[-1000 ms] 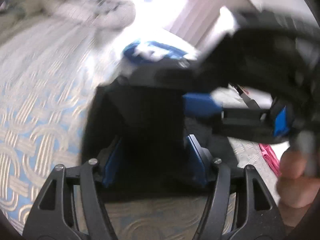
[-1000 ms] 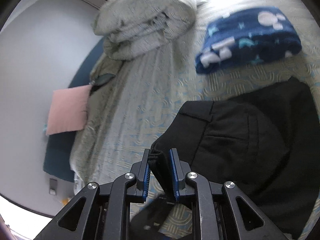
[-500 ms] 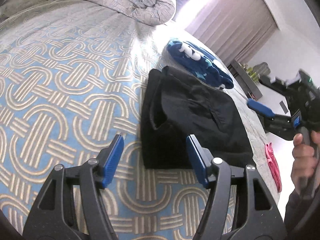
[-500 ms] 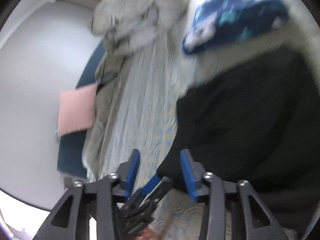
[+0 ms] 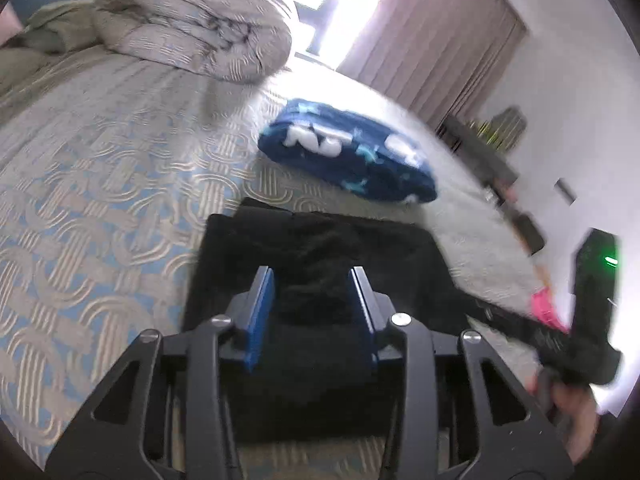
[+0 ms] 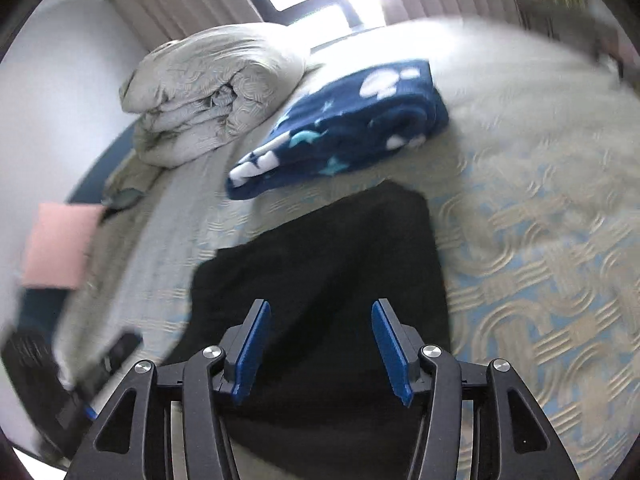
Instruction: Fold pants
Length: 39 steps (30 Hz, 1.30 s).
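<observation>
The black pants (image 5: pixel 320 264) lie folded into a flat rectangle on the patterned bedspread (image 5: pixel 92 208); they also show in the right wrist view (image 6: pixel 328 256). My left gripper (image 5: pixel 310 304) is open and empty, its blue pads over the near part of the pants. My right gripper (image 6: pixel 320 344) is open and empty, also over the near edge of the pants. The right gripper's body (image 5: pixel 560 340) shows at the right in the left wrist view, held by a hand.
A folded navy blanket with white shapes (image 5: pixel 348 152) lies just beyond the pants. A rolled grey duvet (image 5: pixel 192 24) sits further back. A pink pillow (image 6: pixel 56 244) is at the left, a pink item (image 5: pixel 546 308) at the bed's right edge.
The right gripper let go of the pants' edge and opened. Both grippers pulled back and now hover open over the folded pants.
</observation>
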Each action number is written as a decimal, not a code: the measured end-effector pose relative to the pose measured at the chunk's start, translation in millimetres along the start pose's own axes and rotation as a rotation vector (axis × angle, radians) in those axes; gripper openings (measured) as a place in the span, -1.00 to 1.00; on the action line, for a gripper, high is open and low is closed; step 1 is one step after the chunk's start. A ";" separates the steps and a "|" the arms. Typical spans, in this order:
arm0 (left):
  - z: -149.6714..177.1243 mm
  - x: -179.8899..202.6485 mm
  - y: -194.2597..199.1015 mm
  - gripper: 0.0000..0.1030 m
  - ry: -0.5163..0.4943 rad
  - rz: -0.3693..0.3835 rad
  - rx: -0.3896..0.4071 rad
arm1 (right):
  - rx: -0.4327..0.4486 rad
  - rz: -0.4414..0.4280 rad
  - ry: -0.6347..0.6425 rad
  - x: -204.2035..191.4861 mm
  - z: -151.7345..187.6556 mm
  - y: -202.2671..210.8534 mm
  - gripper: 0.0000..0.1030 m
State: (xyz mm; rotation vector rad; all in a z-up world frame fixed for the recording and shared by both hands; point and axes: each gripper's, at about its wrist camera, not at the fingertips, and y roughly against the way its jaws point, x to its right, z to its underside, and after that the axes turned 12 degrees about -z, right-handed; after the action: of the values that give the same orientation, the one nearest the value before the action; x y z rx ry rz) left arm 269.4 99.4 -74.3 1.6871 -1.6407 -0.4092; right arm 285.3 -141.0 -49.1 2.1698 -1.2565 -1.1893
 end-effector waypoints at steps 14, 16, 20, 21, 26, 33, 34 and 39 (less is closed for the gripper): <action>8.7 -67.2 -48.6 0.20 0.186 -0.235 -0.104 | -0.059 0.127 0.252 0.9 56.8 -18.7 -0.07; 5.4 -69.3 -37.9 0.09 0.200 -0.241 -0.097 | -0.054 0.066 0.183 9.0 49.3 -11.7 -0.07; -15.9 -53.8 -3.2 0.03 0.201 -0.210 0.004 | -0.007 -0.102 -0.011 28.4 26.8 9.1 -0.58; -23.8 -46.1 -3.5 -0.06 0.182 -0.190 0.012 | -0.012 -0.113 -0.028 30.0 17.8 8.6 -0.86; -39.0 4.5 -28.5 -0.85 0.017 -0.082 -0.019 | -0.040 -0.091 -0.070 33.3 -25.2 -18.3 -0.88; -23.6 0.5 -76.2 -0.88 -0.021 -0.205 -0.079 | -0.135 -0.013 -0.109 44.6 -50.1 -76.7 -0.94; -21.6 2.5 -75.6 -0.88 -0.063 -0.244 -0.051 | -0.140 -0.009 -0.105 45.7 -47.9 -79.5 -0.94; -22.4 -2.3 -76.1 -0.58 -0.109 -0.334 -0.010 | -0.118 -0.051 -0.149 60.8 -41.3 -83.9 -1.00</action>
State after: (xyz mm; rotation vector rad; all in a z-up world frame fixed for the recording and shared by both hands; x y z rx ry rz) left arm 339.2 101.3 -112.0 1.9663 -1.4280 -0.6804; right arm 378.4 -150.8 -109.7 2.0721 -1.1632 -1.4313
